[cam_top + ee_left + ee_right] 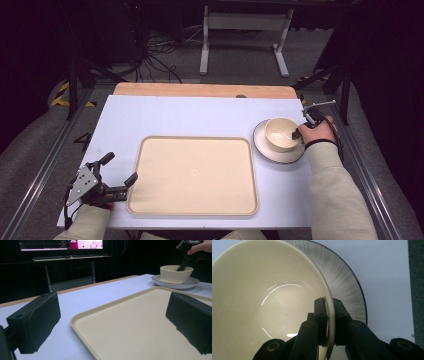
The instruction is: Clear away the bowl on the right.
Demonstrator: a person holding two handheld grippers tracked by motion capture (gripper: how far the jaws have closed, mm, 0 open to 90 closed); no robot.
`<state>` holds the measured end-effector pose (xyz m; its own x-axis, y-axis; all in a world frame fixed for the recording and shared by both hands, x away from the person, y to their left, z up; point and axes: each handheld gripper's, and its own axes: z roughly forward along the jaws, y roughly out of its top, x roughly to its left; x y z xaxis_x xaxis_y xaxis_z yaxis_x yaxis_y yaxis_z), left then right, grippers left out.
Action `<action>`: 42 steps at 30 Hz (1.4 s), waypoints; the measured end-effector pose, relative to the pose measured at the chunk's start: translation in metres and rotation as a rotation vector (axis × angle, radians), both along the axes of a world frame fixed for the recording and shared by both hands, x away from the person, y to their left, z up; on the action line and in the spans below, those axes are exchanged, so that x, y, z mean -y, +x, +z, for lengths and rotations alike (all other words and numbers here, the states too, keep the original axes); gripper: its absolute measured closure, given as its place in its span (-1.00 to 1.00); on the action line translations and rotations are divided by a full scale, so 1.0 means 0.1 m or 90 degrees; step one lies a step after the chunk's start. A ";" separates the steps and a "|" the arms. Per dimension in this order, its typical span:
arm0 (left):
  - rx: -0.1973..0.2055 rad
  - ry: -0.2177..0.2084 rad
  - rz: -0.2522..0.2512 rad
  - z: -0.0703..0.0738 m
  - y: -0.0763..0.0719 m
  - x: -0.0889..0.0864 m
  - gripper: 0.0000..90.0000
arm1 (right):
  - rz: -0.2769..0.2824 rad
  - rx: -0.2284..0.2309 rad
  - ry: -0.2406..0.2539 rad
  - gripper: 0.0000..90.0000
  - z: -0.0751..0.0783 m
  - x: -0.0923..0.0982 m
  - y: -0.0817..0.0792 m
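Right gripper [299, 134] pinches the rim of the cream bowl [281, 133], which sits on a plate [263, 147] near the desk's right edge. Left gripper [119, 169] hovers wide open at the tray's [192, 175] left edge, holding nothing

I am in a lab or recording room, not a home. My table [200, 112] has a plain white top and sits inside a frame of metal rails [30, 197], with yellow-and-black tape [62, 95] on the grey floor at ten o'clock. At twelve o'clock a tangle of cables [150, 55] lies beside the white legs of a desk [245, 37]. In my left gripper view, that desk carries lit monitors [61, 244] and a keyboard [51, 257]. Everything around is dark.
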<state>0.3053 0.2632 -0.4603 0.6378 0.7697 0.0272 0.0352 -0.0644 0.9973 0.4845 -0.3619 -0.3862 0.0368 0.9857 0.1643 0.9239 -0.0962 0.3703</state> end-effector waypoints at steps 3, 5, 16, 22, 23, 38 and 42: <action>0.000 0.000 0.000 0.00 0.00 0.00 -1.00 | -0.001 0.011 -0.012 0.87 0.04 -0.05 -0.02; 0.000 0.000 0.000 0.00 0.00 0.00 -1.00 | -0.004 0.016 -0.012 0.86 0.05 -0.06 -0.03; 0.000 0.000 0.001 0.00 0.00 0.00 -1.00 | -0.004 0.039 -0.013 0.86 0.23 -0.10 -0.15; -0.001 0.001 0.001 0.00 0.00 0.00 -1.00 | 0.003 0.043 -0.010 0.85 0.31 -0.15 -0.21; -0.001 0.001 0.001 0.00 0.00 0.00 -1.00 | 0.004 0.042 -0.010 0.85 0.32 -0.16 -0.22; 0.000 0.001 0.001 0.00 0.00 0.00 -1.00 | 0.052 0.058 -0.015 0.84 0.62 -0.41 -0.48; 0.000 0.001 0.000 0.00 0.00 0.00 -1.00 | 0.072 0.059 -0.013 0.84 0.66 -0.50 -0.52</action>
